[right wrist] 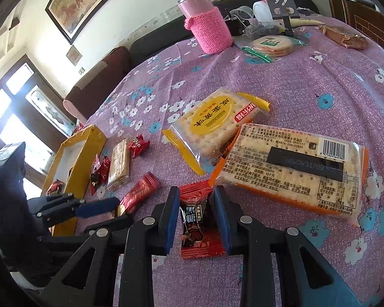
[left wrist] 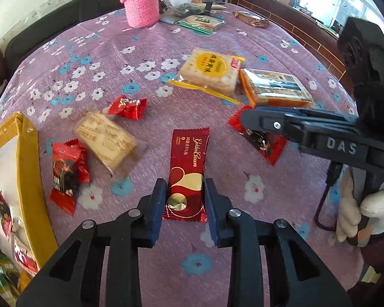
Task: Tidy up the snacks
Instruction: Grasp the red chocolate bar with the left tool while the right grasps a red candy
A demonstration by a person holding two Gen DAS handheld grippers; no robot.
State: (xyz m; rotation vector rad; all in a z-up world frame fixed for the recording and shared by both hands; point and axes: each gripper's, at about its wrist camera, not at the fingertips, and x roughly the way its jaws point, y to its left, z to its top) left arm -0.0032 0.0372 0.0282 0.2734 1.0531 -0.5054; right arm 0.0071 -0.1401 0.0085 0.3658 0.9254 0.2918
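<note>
1. Two grippers worked over the purple flowered tablecloth (left wrist: 243, 38). The left gripper (left wrist: 185, 204) had its blue pads pressed against both long edges of a dark red Golden Crown nougat bar (left wrist: 185, 176), which lay flat on the cloth with its gold-printed end nearest the camera.
2. The right gripper (right wrist: 195, 220) was closed narrowly on a red-and-black brown-sugar candy (right wrist: 195, 220), lying just beside the orange cracker pack (right wrist: 294, 168); a white-gloved hand (left wrist: 366, 209) held that tool's handle.
3. Counted on the cloth: two large square cracker packs touching each other, the yellow-labelled cracker pack (left wrist: 210, 71) slightly overlapped by the orange one; one pale beige biscuit pack (left wrist: 106, 138); three small red candies (including the gripped one), namely a second red-and-black candy (left wrist: 66, 171) near the box and a bright red foil candy (left wrist: 126, 106) beyond the beige pack.
4. At the far edge lay one round-cracker pack with green trim (right wrist: 271, 44) and one brown wrapped snack (right wrist: 345, 37).
5. One yellow-rimmed box (left wrist: 28, 174) with a white inside stood at the left; it held several wrapped snacks, red and green among them, too cramped to count.
6. One flask in a pink knitted sleeve (right wrist: 207, 23) stood upright at the back, well apart from both grippers.
</note>
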